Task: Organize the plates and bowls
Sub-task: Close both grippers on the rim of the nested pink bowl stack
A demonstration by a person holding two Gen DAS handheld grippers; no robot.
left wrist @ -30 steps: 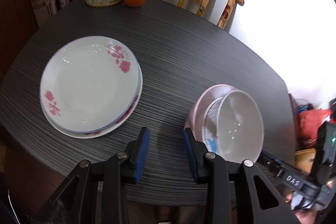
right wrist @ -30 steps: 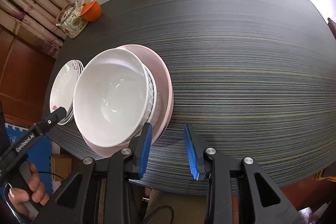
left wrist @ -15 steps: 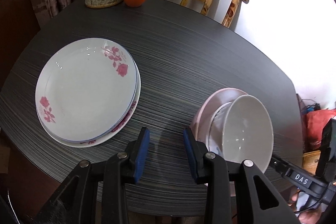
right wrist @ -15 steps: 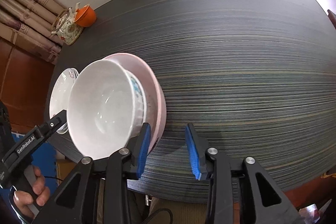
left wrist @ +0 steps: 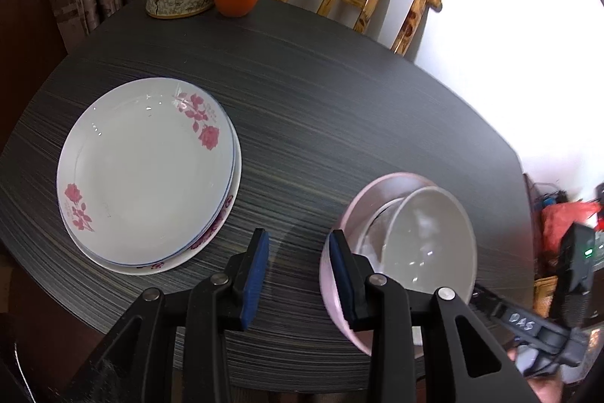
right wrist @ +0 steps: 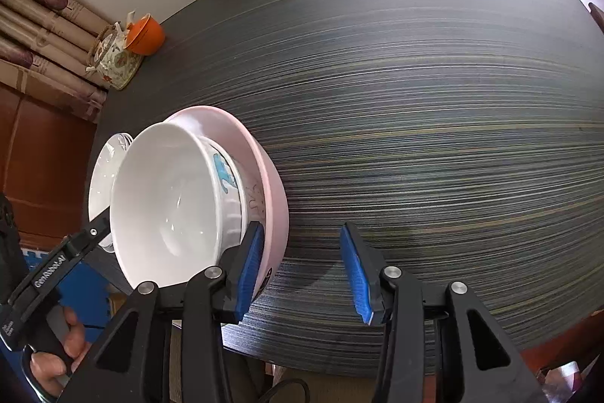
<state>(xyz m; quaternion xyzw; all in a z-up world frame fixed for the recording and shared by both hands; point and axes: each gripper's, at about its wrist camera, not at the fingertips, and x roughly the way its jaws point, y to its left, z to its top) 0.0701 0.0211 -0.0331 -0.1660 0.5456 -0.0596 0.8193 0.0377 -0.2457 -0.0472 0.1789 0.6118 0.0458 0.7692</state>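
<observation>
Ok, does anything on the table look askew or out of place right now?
Nothing spilled or broken. The top rose plate sits slightly off-centre on the plate beneath. The white bowl nests in a patterned bowl inside the pink bowl, close to the table edge.

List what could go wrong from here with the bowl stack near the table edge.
1. The pink bowl with the white bowl nested in it sits close to the near edge of the table; a nudge from either gripper could push it off.
2. The white bowl looks tilted in the nest, so it may slide or tip if the stack is moved.
3. Both the left gripper and right gripper are open and crowd the same stack; they could collide.
</observation>
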